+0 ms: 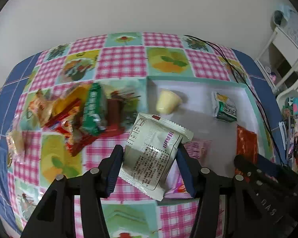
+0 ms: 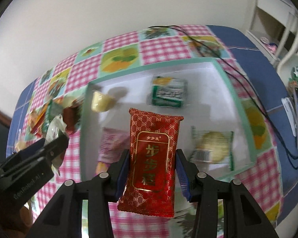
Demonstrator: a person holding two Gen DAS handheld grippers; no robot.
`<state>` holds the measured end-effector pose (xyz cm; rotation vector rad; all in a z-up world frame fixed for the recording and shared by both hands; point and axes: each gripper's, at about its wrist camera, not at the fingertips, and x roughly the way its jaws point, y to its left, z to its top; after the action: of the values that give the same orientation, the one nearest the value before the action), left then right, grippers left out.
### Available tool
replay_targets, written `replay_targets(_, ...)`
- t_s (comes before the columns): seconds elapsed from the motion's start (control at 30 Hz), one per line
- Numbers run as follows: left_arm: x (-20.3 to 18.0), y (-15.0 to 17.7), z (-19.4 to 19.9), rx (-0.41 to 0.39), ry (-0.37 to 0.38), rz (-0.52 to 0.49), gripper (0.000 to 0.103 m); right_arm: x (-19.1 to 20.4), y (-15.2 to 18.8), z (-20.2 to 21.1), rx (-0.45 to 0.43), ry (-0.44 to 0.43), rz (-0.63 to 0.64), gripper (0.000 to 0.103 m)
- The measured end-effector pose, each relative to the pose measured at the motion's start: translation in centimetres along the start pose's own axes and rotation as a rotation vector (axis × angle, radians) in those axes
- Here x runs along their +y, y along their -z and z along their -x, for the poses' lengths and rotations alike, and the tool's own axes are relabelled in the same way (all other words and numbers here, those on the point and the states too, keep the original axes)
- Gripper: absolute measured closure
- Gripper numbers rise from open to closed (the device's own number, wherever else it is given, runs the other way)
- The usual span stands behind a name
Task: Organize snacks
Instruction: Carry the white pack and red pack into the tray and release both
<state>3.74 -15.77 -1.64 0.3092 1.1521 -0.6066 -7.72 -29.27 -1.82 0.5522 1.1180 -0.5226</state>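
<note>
Left wrist view: left tongs (image 1: 150, 165) clenched on a pale packet (image 1: 156, 154), carried over the white tray's (image 1: 246, 91) near-left edge, presumably for dropping inside.

Right wrist view: right tongs (image 2: 152, 171) clamped on a red packet (image 2: 153, 160), above the tray's near middle.

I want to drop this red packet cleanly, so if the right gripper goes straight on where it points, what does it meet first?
Probably bare floor of the white tray, between the pink packet and the round cracker packet. The right gripper holds the red packet; depth is unclear.
</note>
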Motion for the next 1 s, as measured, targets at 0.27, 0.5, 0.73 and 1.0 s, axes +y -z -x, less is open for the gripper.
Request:
replay_targets(0.27,-2.0,-0.8,-2.4,-0.011,0.002,-0.036,0.047,-1.9,-0.7,-1.8,-0.002,0.007,-0.022,0.055)
replay_targets(0.5,-2.9,-1.4,-3.8,-0.028,0.015,-0.048,0.047,-1.5,-1.3,-3.5,0.001,0.013,-0.004,0.055)
replay_targets(0.73,-3.7,-1.6,-4.4,-0.030,0.021,-0.066,0.046,-1.5,-1.6,-3.7,-0.011,0.019,-0.011,0.055)
replay_targets(1.0,-3.1,-1.7,-3.8,-0.022,0.042,-0.043,0.044,-1.5,-1.6,-3.2,-0.027,0.022,-0.021,0.049)
